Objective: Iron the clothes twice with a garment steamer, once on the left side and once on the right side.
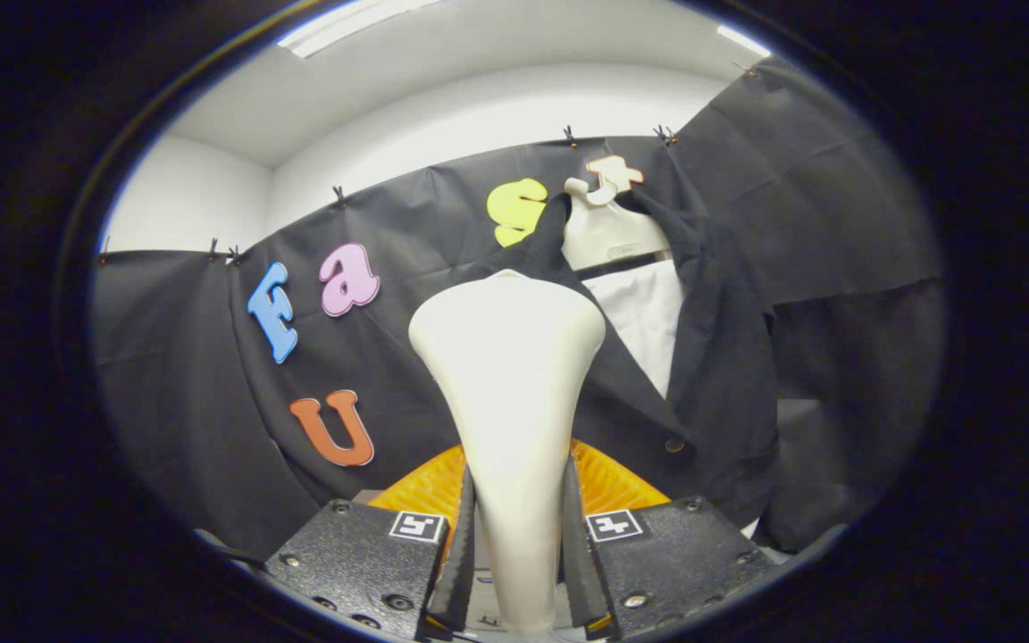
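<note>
The garment steamer [509, 375] clamped between the gripper's [514, 554] fingers is plain cream-white. Beyond it hangs a black jacket [720, 357] with a white lining, on a cream hanger [608, 234]. Ribbed orange shows behind the fingers.

the gripper [514, 572] has two blocky, rough-textured finger housings, each fastened with round screws and topped with a small square black-and-white marker; narrow ribbed pads [464, 563] line their inner faces.
</note>
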`<state>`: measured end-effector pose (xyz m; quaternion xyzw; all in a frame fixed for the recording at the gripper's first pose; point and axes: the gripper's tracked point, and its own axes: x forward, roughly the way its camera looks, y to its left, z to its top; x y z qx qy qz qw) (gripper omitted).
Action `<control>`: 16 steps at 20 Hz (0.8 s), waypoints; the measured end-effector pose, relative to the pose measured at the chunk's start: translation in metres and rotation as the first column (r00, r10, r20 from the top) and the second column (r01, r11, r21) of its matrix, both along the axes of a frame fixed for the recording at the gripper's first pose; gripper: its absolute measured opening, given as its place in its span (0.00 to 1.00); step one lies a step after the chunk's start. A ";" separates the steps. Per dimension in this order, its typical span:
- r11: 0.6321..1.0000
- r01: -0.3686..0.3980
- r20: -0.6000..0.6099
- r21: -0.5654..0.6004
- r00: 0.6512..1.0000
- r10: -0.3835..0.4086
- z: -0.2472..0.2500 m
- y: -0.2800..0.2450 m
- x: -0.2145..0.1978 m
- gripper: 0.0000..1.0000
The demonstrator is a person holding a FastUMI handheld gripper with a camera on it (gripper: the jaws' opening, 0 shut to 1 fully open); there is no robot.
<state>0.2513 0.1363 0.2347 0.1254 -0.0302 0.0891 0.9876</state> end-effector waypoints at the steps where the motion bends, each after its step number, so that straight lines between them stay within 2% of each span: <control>1: 1.000 0.005 0.005 -0.008 1.000 -0.005 0.009 -0.002 0.008 0.44; 7: 0.997 0.050 0.012 -0.063 0.999 -0.049 0.038 -0.012 0.065 0.45; 12: 0.991 0.078 -0.051 -0.105 0.995 -0.084 0.014 -0.015 0.098 0.45; 16: 0.984 0.085 -0.071 -0.157 0.993 -0.097 -0.014 -0.013 0.102 0.45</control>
